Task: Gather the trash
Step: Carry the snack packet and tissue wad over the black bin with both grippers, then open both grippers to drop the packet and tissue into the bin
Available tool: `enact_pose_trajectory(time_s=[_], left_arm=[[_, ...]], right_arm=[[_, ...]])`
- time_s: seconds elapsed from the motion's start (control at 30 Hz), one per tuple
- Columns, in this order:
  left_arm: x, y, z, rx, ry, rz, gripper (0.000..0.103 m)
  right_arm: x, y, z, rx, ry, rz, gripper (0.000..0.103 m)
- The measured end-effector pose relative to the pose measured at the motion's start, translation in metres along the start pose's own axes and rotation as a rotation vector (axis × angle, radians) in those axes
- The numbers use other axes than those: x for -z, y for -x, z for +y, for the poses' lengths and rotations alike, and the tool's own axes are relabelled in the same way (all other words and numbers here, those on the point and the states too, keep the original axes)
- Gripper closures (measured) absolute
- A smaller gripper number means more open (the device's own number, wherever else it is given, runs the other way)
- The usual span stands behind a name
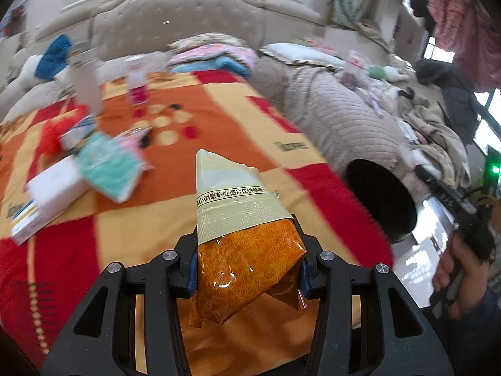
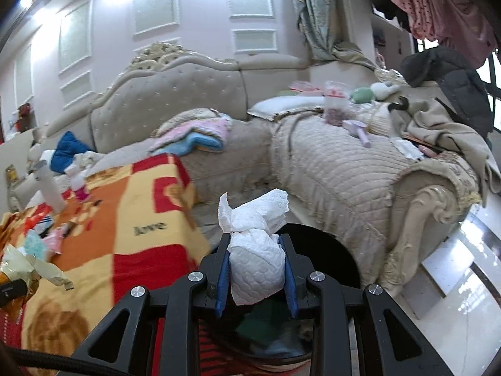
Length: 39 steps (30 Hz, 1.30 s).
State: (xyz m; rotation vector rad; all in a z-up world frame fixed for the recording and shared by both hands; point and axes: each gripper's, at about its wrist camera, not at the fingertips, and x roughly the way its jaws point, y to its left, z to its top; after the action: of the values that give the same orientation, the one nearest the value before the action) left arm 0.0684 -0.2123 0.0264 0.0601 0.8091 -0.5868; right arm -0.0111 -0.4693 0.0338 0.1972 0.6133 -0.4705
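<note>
My left gripper (image 1: 247, 274) is shut on an orange snack bag (image 1: 247, 250) with a beige top, held over the red and orange blanket (image 1: 219, 119). The same bag (image 2: 18, 269) shows at the left edge of the right wrist view. My right gripper (image 2: 255, 274) is shut on a crumpled white tissue (image 2: 255, 250) that sticks up between the blue pads. It hangs just above a black round bin (image 2: 332, 257) beside the blanket's edge. In the left wrist view the bin (image 1: 382, 200) stands to the right, with a hand (image 1: 460, 279) holding the other gripper past it.
On the blanket lie a white box (image 1: 53, 185), a teal packet (image 1: 106, 166), a white bottle (image 1: 86, 84) and a small pink-labelled bottle (image 1: 136, 78). A beige quilted sofa (image 2: 344, 169) piled with clothes runs behind and to the right. Glossy tile floor (image 2: 454, 282) lies at right.
</note>
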Motion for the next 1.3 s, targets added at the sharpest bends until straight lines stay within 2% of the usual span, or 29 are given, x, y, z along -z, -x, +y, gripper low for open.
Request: enact_pose_trajectory(time_s=[0.2, 0.37, 0.47, 0.53, 0.6, 0.7, 0.83, 0.93, 1.17, 1.3], left_arm=[[-0.03, -0.032, -0.065, 0.137, -0.096, -0.005, 0.058], [-0.059, -0.075, -0.124, 0.256, -0.201, 0.032, 0.058], [-0.07, -0.099, -0.149, 0.281, -0.235, 0.058, 0.057], [-0.074, -0.116, -0.163, 0.297, -0.249, 0.075, 0.056], [-0.074, -0.135, -0.173, 0.304, -0.26, 0.108, 0.048], [-0.069, -0.151, -0.182, 0.297, -0.278, 0.134, 0.042], [-0.061, -0.155, -0.184, 0.304, -0.301, 0.15, 0.035], [-0.06, -0.155, -0.181, 0.302, -0.285, 0.15, 0.026], [-0.06, -0.154, -0.176, 0.298, -0.262, 0.162, 0.025], [-0.06, -0.152, -0.173, 0.312, -0.249, 0.163, 0.024]], right_arm=[[0.006, -0.024, -0.031, 0.043, -0.047, 0.102, 0.075], [0.017, -0.051, -0.042, -0.01, -0.107, 0.21, 0.075], [0.022, -0.057, -0.05, -0.053, -0.169, 0.241, 0.073], [0.025, -0.06, -0.052, -0.047, -0.175, 0.263, 0.069], [0.029, -0.065, -0.054, -0.036, -0.168, 0.294, 0.064], [0.033, -0.066, -0.058, -0.014, -0.176, 0.311, 0.059], [0.035, -0.063, -0.066, -0.019, -0.22, 0.316, 0.058], [0.035, -0.063, -0.065, -0.018, -0.225, 0.316, 0.058], [0.03, -0.053, -0.06, 0.037, -0.225, 0.282, 0.058], [0.03, -0.051, -0.068, 0.066, -0.265, 0.28, 0.058]])
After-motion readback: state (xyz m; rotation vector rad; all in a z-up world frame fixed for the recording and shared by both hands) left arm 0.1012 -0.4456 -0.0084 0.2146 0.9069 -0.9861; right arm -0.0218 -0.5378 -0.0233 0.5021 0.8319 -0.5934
